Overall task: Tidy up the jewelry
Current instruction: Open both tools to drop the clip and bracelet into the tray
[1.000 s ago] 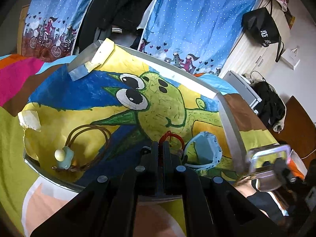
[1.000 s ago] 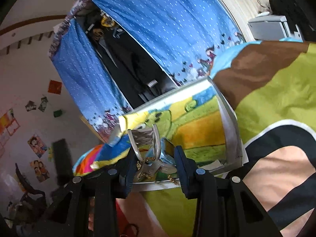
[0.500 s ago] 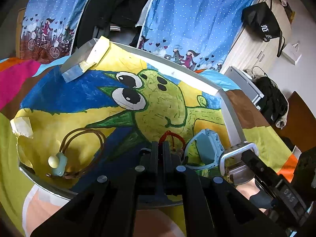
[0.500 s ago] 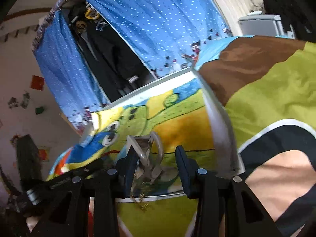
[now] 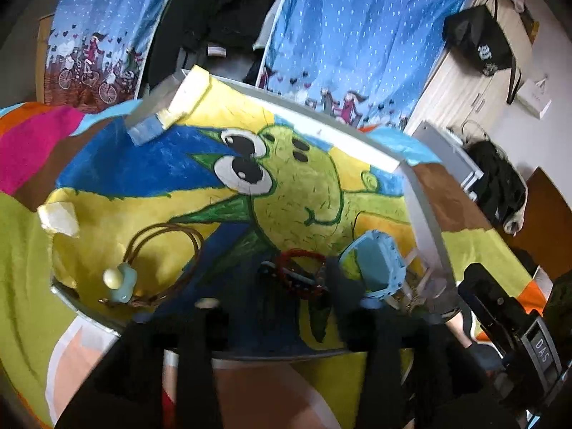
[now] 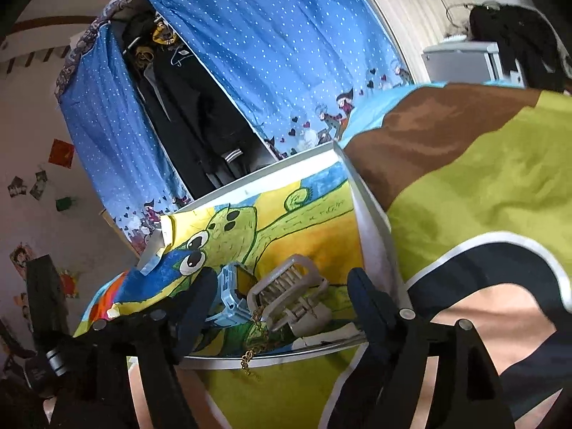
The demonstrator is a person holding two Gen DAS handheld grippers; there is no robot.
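The jaws of the right gripper [image 6: 282, 287] are spread wide, with nothing pinched; between them a grey hair claw [image 6: 287, 295] is seen lying on the painted board [image 6: 314, 236], near its front edge. A gold chain [image 6: 254, 339] is draped from under the claw over that edge. Just left of the claw, a blue clip [image 6: 228, 296] is set against the left finger. The jaws of the left gripper [image 5: 295, 279] are likewise parted and blurred; a red bead bracelet [image 5: 302, 273] is seen between them on the board [image 5: 143, 168], though contact cannot be told. The blue clip [image 5: 377, 266] lies just to its right, and a brown cord with a pale charm [image 5: 143, 268] well to its left. The board is laid on a multicoloured bedspread [image 6: 482, 186].
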